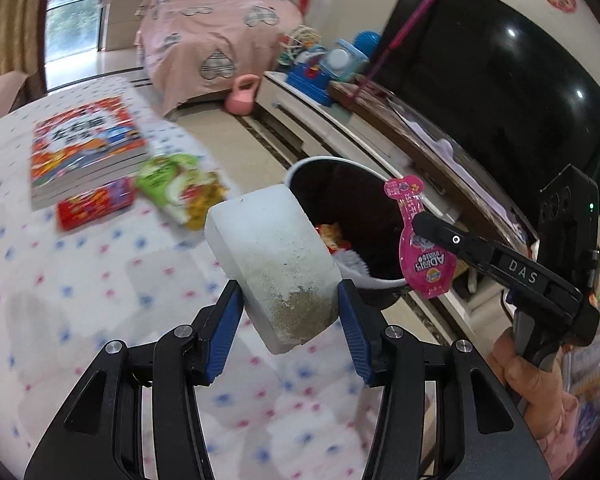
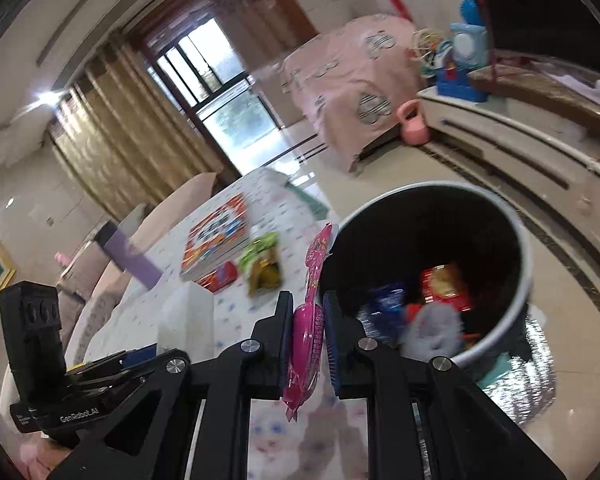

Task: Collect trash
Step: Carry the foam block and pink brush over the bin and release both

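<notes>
My left gripper [image 1: 290, 300] is shut on a dirty white foam block [image 1: 268, 256] and holds it above the dotted tablecloth [image 1: 100, 320], beside the trash bin [image 1: 340, 200]. The block also shows in the right wrist view [image 2: 186, 320]. My right gripper [image 2: 308, 312] is shut on a pink drink pouch [image 2: 310, 320], held next to the bin's rim [image 2: 516, 232]. The pouch shows in the left wrist view [image 1: 420, 252] over the bin. The bin holds several wrappers [image 2: 444, 284].
On the table lie a stack of books [image 1: 84, 144], a red packet [image 1: 96, 208] and a green snack bag [image 1: 176, 188]. A TV [image 1: 500, 80] on a low cabinet [image 1: 340, 120], a pink kettlebell [image 1: 242, 96] and a covered table [image 1: 212, 36] stand beyond.
</notes>
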A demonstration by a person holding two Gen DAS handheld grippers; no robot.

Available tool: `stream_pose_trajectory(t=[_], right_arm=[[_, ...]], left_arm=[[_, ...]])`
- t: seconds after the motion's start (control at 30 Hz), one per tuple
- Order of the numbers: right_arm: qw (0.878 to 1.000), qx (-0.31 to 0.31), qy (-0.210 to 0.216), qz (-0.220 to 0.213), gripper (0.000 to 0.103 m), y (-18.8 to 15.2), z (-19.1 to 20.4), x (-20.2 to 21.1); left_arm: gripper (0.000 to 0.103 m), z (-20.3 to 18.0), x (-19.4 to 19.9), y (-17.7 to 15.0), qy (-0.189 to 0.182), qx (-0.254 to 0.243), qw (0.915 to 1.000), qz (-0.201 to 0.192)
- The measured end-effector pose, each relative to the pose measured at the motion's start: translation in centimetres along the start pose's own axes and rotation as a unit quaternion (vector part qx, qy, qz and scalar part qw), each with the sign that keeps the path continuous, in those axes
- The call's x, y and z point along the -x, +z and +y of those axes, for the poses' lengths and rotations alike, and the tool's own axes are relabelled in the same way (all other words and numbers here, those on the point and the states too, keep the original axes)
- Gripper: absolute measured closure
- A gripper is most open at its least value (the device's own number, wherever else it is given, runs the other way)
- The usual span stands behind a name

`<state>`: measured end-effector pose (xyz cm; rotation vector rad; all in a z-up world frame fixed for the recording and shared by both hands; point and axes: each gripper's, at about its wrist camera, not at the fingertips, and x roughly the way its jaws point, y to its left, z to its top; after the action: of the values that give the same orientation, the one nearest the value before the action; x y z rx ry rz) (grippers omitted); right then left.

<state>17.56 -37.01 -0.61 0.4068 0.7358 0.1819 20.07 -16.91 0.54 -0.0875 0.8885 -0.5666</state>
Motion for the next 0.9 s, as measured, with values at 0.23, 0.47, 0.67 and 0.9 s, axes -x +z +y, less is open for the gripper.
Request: stream_pose_trajectory(t=[0.23,0.47,0.67,0.9], right_arm=[[1.0,-0.008,-0.017,-0.01,0.088,1.1,-3.1,0.6],[1.0,-0.015,-0.024,-0.004,0.088,2.0,-5.4,-0.2],[0.999,-0.019,-0.029,0.003,0.088,2.4,-6.7,-0.7],[0.999,-0.02,-0.035,0.01,0.087,2.7,-7.5,-1.3]], left_arm=[[0.055,-3.0,-2.6,1.9,-0.011,-0.029,0.9994,0.016],[0.055,-5.4,-5.7,3.5,-0.01,-0.058,0.9976,0.036],[0.054,-6.2,-7.9,4.2,-0.005,-0.072,0.9961,0.05],[0.049,-6.1,-9.7,4.3,-0.001,-0.071,0.9954,0.065]])
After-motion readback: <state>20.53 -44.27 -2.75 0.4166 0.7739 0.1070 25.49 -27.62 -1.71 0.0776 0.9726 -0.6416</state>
